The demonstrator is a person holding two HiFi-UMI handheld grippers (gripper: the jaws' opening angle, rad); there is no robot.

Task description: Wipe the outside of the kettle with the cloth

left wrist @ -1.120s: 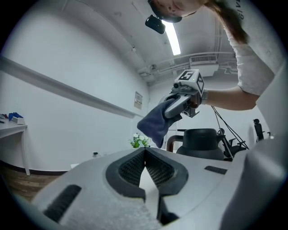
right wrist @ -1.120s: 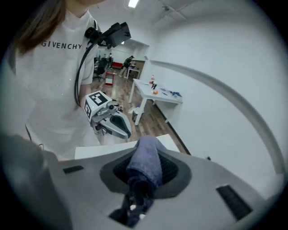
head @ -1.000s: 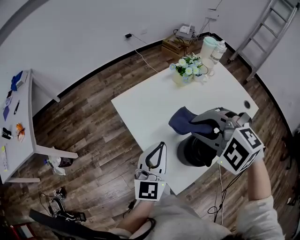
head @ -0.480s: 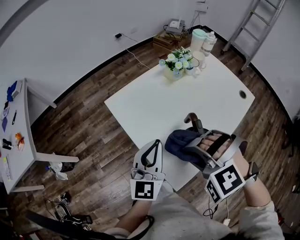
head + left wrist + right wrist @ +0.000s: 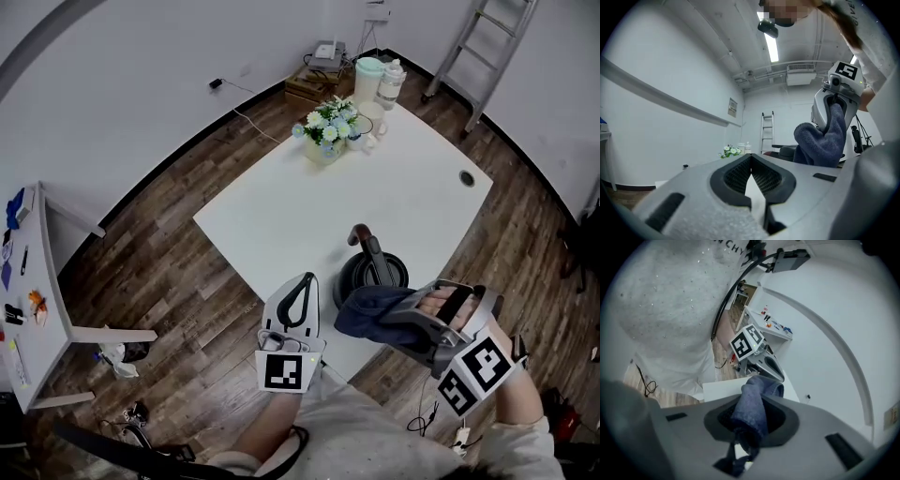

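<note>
- Gripping the cloth [image 5: 368, 309] in the right gripper [image 5: 398, 319]: jaws clamped on a fold, most of the blue bulk bunched past the tips.
- Standing upright near the front edge of the table [image 5: 281, 216]: the black kettle [image 5: 389, 275], with its handle arched over the top.
- Lying just beyond the cloth, away from the person and slightly left of the right jaws' line. Meeting the kettle's near wall or stopping just short of it; cannot tell which.
- Judging the right hand much the nearer and better placed. Calling only for a short push forward, then a sweep round the wall.
- Running roughly front to back in the head view: the handle's long axis. Likely leaves the side walls free for wiping.
- Hanging just beside the kettle's left, apart from it: the left gripper [image 5: 306, 283], jaws closed together on nothing and pointing out over the table.
- Useful perhaps for steadying the kettle, though only after opening.
- Grouped well apart at the far corner: flowers [image 5: 325, 129], jug [image 5: 369, 77], bottle [image 5: 390, 82], with a ladder [image 5: 476, 47] beyond.
- Seeing nothing between cloth and kettle.
- Worth minding the near table edge when dragging back toward the body.
</note>
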